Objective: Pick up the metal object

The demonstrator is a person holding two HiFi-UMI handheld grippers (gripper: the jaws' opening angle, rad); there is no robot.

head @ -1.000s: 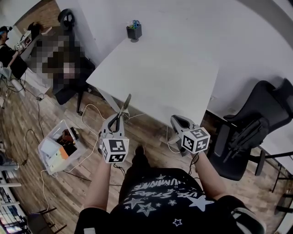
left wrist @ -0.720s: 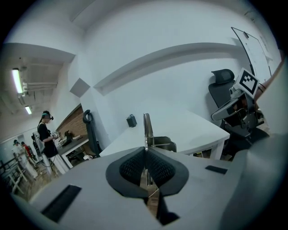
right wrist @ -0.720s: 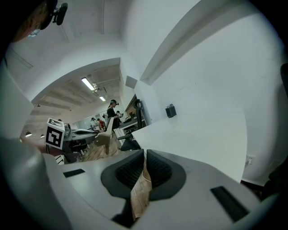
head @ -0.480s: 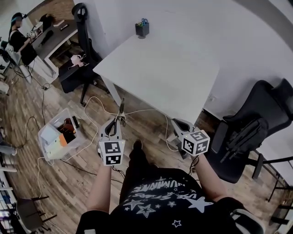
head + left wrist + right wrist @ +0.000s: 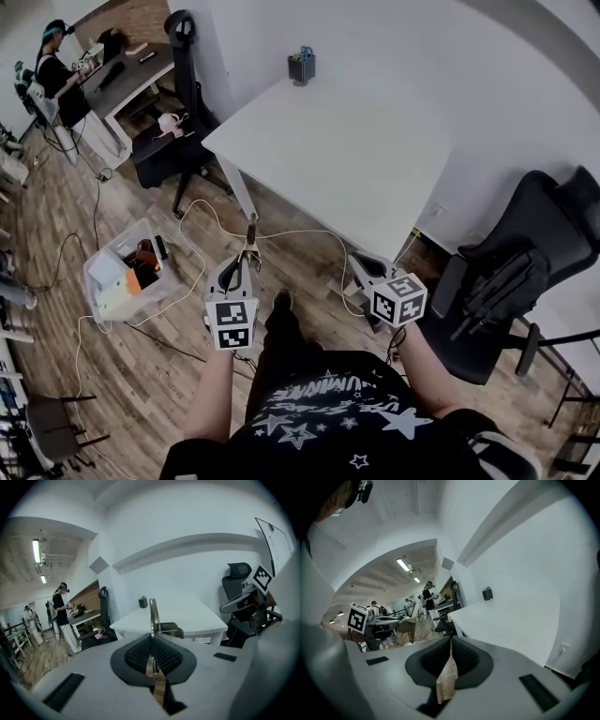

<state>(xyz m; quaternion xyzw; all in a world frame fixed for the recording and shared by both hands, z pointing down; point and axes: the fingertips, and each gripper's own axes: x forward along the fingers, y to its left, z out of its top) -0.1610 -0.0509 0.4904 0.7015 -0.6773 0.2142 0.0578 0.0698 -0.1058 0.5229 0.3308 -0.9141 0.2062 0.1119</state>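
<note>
The metal object [image 5: 250, 240] is a thin flat strip that sticks forward out of my left gripper [image 5: 246, 266], whose pads are shut on its lower end. In the left gripper view the strip [image 5: 152, 614] stands upright from the closed pads [image 5: 140, 652], with the white table [image 5: 187, 616] behind it. My right gripper [image 5: 362, 263] hangs level with the left one, over the wooden floor. In the right gripper view its pads [image 5: 464, 656] meet with nothing between them. Both grippers are short of the table's [image 5: 337, 150] near edge.
A dark pen holder [image 5: 301, 66] stands at the table's far edge. A clear plastic box [image 5: 131, 277] of items sits on the floor at left, among loose white cables [image 5: 202, 211]. Black office chairs stand at right [image 5: 525, 253] and far left [image 5: 178, 112]. A person [image 5: 56, 66] works at a far desk.
Both grippers have drawn back from the table and now hang over the floor. The metal strip's tip no longer overlaps the table edge. The left gripper's hold is unchanged.
</note>
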